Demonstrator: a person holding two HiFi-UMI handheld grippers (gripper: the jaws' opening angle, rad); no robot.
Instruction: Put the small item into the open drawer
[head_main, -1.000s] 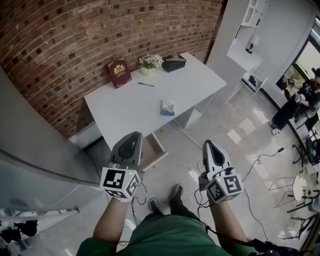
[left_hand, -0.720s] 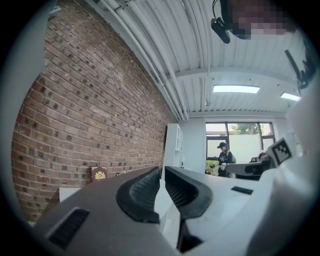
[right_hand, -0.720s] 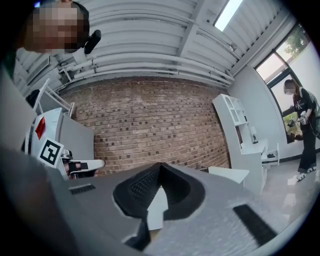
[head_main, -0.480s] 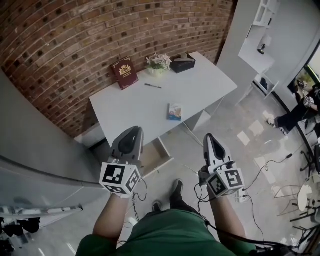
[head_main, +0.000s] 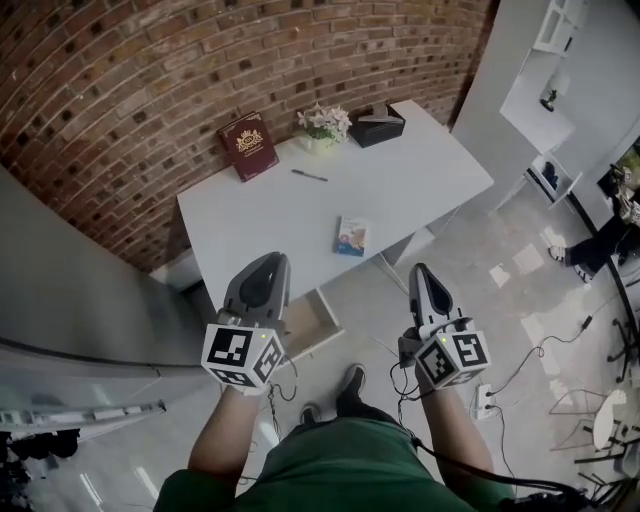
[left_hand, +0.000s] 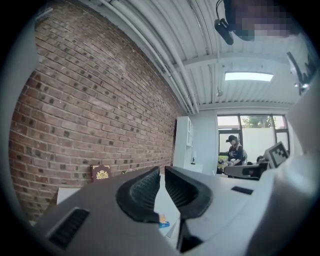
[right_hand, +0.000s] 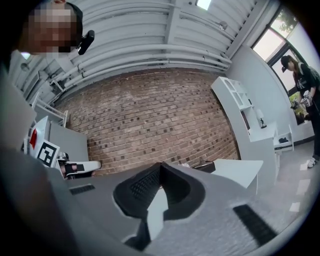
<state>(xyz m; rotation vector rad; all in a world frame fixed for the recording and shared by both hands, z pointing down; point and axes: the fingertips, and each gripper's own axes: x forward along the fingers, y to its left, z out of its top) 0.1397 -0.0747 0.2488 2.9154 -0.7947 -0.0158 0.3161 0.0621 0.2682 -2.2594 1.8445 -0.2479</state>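
Observation:
The small item (head_main: 351, 236), a blue-and-white packet, lies flat near the front edge of the white table (head_main: 430, 175). Below that edge an open drawer (head_main: 308, 325) juts out, its inside partly hidden by my left gripper (head_main: 273, 258). Both grippers are held level in front of the table, short of it. The left gripper (left_hand: 162, 170) has its tips all but together and holds nothing; the small item (left_hand: 163, 223) peeks out below them. My right gripper (head_main: 418, 268) is right of the drawer; in its own view the right gripper (right_hand: 160, 165) is shut and empty.
At the back of the table are a red book (head_main: 248, 145), a pen (head_main: 309, 175), a flower pot (head_main: 324, 125) and a black tissue box (head_main: 380, 125). A grey cabinet (head_main: 80, 330) stands left. Cables and a power strip (head_main: 483, 400) lie on the floor. White shelving (head_main: 560, 60) stands right.
Both grippers and the camera have come closer to the table; the table, item and drawer now sit larger and nearer in the head view. Both grippers remain empty.

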